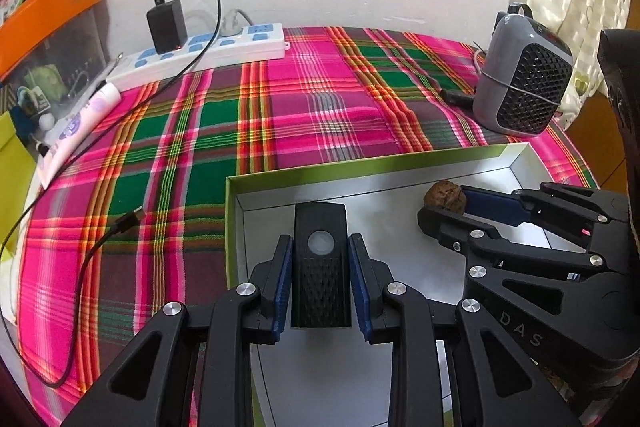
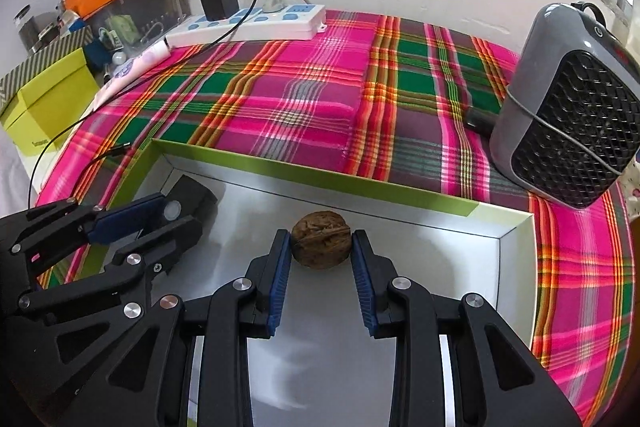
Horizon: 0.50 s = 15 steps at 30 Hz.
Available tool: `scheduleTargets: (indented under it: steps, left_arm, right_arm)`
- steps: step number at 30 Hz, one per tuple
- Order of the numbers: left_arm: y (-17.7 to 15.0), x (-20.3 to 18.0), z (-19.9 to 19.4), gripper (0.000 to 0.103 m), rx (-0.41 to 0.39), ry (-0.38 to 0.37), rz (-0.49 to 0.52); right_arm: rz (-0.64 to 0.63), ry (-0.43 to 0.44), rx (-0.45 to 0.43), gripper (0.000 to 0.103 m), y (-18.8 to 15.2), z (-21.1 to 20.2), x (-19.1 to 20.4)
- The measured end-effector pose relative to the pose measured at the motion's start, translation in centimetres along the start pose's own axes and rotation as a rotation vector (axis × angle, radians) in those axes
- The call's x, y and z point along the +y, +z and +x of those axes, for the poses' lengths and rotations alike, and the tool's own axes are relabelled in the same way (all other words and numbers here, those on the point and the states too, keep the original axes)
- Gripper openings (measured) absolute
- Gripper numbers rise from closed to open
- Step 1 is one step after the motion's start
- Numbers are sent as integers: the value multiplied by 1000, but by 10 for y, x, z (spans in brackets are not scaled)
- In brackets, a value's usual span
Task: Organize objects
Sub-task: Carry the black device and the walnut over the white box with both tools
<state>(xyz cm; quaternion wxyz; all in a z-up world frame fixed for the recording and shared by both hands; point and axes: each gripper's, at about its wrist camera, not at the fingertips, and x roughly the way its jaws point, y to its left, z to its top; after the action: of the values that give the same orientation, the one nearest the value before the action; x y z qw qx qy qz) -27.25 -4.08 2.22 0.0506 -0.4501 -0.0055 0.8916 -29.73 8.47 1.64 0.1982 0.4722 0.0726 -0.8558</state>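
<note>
The left gripper point(image 1: 320, 255) has its blue-padded jaws clamped on a black rectangular device with a round pale button point(image 1: 320, 259), held over the white floor of the shallow green-rimmed cardboard box point(image 1: 360, 163) at lower centre. The right gripper point(image 2: 321, 247) pinches a brown wrinkled walnut point(image 2: 321, 239) — also inside that box, right of the device — on the pink-and-green plaid tablecloth point(image 1: 280, 99).

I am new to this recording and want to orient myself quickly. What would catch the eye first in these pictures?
The bright pink, green and orange plaid cloth covers the whole table. On it lies a shallow green-edged box, and over its white floor the left hand-held gripper clamps a black device with a round button, while the right hand-held gripper grips a walnut. A grey fan heater stands at the right, beyond the box.
</note>
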Motion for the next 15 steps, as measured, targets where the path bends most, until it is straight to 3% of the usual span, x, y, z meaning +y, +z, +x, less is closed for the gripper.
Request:
scheduleTargets:
  steps: [13, 15]
  left_arm:
    - [1, 1, 0, 26, 2, 2, 8]
    - [1, 1, 0, 26, 2, 2, 8]
  right_arm:
    - [10, 7, -9, 32, 1, 0, -1]
    - [14, 9, -8, 39, 1, 0, -2]
